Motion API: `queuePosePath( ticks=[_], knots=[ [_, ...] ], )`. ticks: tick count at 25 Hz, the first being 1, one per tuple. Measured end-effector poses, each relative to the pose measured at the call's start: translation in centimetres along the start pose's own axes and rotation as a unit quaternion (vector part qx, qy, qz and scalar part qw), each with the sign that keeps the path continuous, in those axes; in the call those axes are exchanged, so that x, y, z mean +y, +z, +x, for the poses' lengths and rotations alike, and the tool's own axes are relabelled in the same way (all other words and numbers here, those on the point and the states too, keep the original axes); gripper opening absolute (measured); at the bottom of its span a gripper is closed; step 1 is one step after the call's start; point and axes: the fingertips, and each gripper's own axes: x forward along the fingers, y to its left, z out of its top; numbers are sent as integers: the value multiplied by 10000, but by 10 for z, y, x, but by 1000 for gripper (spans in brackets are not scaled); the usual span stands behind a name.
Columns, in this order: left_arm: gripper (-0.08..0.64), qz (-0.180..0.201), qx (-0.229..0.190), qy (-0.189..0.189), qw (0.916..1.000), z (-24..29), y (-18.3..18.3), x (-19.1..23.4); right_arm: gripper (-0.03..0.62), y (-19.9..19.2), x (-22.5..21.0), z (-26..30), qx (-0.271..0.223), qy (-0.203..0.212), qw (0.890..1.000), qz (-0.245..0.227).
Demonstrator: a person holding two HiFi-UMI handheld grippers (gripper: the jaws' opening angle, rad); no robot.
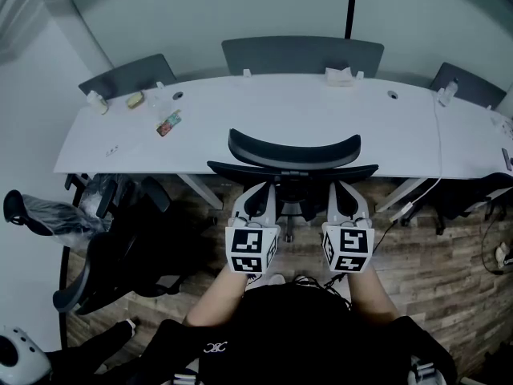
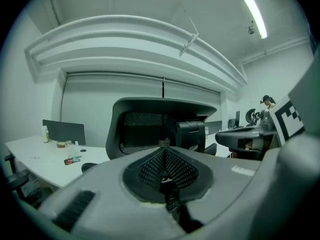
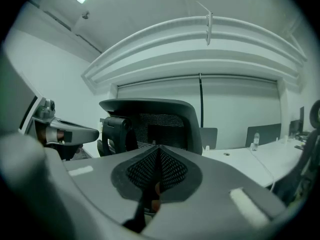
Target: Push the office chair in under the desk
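The white desk is stretching across the room, and the office chair is sitting at its near edge, seat looking partly tucked under. Both the left gripper and the right gripper are hovering clenched and empty right behind the chair's back, maybe touching it, hard to tell.

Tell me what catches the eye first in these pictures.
A black chair sits at the middle of the long white desk, its back toward the camera. The left gripper and right gripper point at it from behind, both shut and empty. A second chair stands pulled out at the left.
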Motion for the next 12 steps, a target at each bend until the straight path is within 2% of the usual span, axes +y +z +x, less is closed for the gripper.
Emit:
queuePosePath(
  ticks=[12],
  knots=[
    [9,146,123,-173,9997,3,-6,-3,6,-3,4,4,74,-57,9997,-240]
  ],
)
